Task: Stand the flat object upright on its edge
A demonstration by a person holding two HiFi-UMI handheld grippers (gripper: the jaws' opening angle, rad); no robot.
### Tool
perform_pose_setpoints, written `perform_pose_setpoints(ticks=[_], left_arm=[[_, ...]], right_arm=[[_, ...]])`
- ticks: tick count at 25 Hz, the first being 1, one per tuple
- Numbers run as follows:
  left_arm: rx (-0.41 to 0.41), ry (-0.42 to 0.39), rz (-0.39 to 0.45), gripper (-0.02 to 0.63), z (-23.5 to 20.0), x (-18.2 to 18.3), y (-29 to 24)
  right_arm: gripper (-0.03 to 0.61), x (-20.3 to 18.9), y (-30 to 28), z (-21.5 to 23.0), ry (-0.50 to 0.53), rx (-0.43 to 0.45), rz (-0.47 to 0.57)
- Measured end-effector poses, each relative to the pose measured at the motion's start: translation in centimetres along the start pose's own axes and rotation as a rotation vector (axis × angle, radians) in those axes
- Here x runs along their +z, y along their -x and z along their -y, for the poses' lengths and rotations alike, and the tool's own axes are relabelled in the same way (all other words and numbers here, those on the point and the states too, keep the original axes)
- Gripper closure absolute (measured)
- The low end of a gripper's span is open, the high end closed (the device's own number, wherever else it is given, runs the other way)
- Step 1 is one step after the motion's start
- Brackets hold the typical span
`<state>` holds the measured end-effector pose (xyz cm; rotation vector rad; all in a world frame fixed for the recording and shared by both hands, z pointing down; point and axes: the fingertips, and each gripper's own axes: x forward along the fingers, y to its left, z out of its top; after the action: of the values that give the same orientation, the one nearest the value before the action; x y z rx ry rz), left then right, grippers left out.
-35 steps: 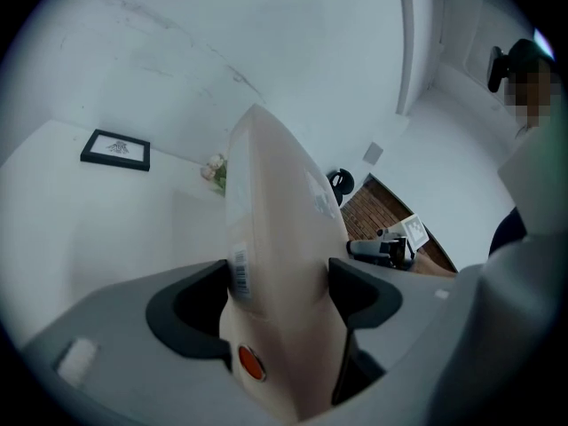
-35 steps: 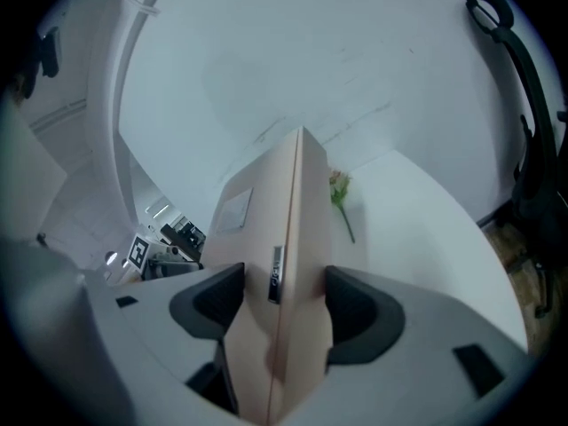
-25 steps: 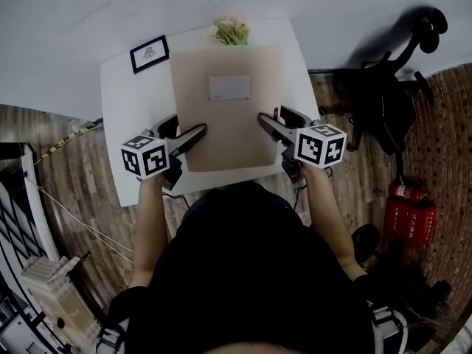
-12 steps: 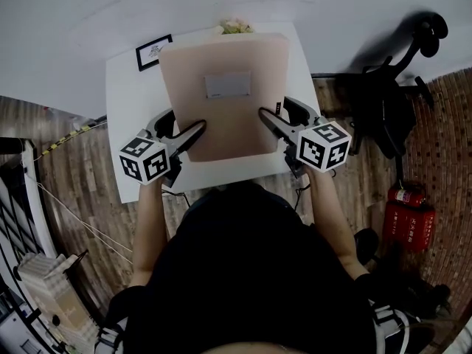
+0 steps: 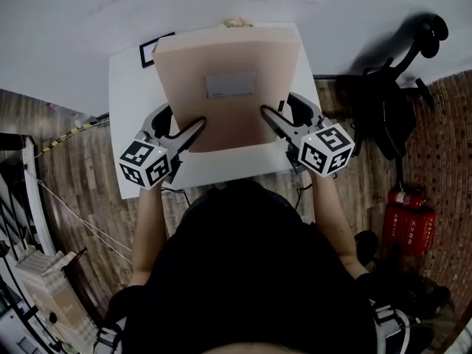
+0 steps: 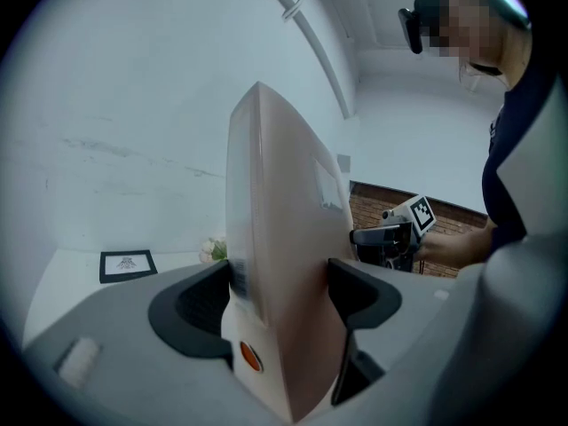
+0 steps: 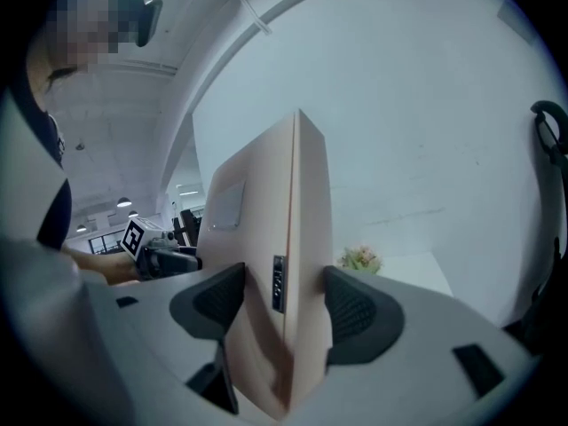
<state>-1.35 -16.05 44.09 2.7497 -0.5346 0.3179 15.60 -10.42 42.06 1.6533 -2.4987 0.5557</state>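
Beige flat box sits at upper centre of the head view, above the white bench, tipped well up with its far edge high. By my judgement it is partway to standing: it has yet to come vertical on its near edge and be let go. On its left side the left gripper has its jaws clamped across the box's thickness. On its right side the right gripper pinches it likewise, jaws fairly wide.
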Motion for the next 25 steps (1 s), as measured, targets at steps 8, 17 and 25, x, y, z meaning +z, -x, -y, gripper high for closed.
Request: perform_pose_setpoints(ticks=[8,17,25], left_arm=[[0.044,-0.135,0.049,0.261,0.7,1.0,0.6],[0.08,-0.23,0.103,0.262,1.1,1.0,1.3],[0.098,-0.239,0.089,0.262,0.9,-1.1,0.8]], right_arm=[[0.288,0.3,0.5,-0.5,0.078,0.001,0.037],[0.29,0.7,0.8,-1.1,0.164,0.0,0.091],[0.291,-0.9,0.6,-0.8,0.225,-0.015,0.108]])
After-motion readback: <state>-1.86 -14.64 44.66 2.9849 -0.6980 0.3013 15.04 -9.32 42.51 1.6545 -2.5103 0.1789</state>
